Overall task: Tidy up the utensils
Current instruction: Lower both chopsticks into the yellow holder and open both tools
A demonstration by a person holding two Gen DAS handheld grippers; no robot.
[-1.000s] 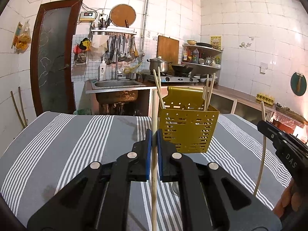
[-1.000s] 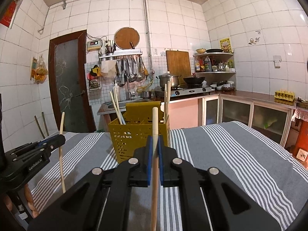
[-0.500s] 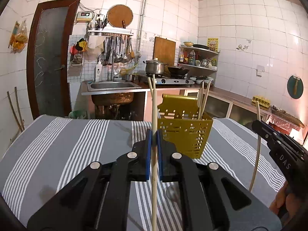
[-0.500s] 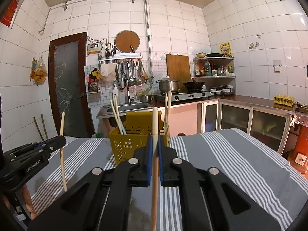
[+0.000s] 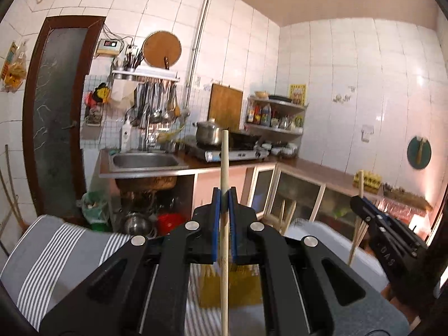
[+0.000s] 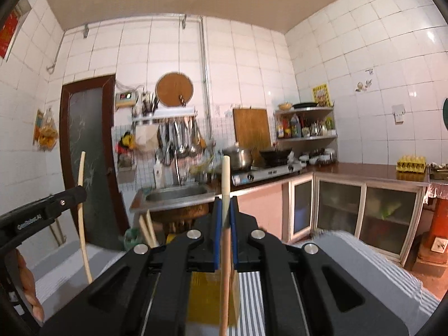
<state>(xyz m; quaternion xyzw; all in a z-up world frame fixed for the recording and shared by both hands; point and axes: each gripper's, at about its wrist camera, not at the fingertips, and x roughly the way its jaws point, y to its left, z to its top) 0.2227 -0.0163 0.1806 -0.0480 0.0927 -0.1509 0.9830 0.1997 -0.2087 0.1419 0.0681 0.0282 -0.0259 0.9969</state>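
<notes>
My left gripper (image 5: 224, 204) is shut on a wooden chopstick (image 5: 224, 168) that stands upright between the blue pads. My right gripper (image 6: 224, 210) is shut on a second chopstick (image 6: 225, 179), also upright. The yellow perforated utensil holder (image 5: 232, 288) sits on the striped table, just beyond and below both grippers, mostly hidden by the jaws; it also shows in the right wrist view (image 6: 207, 296). Other chopsticks (image 5: 288, 215) stick up out of it. Each gripper shows in the other's view: the right one (image 5: 361, 198) and the left one (image 6: 79, 193).
The table wears a grey and white striped cloth (image 5: 56, 252). Behind it are a sink (image 5: 145, 162), a stove with a pot (image 5: 210, 134), hanging utensils (image 6: 179, 137) and low cabinets (image 6: 364, 210).
Both grippers have risen and moved in over the yellow holder, which has dropped low in both views. Each still grips its chopstick.
</notes>
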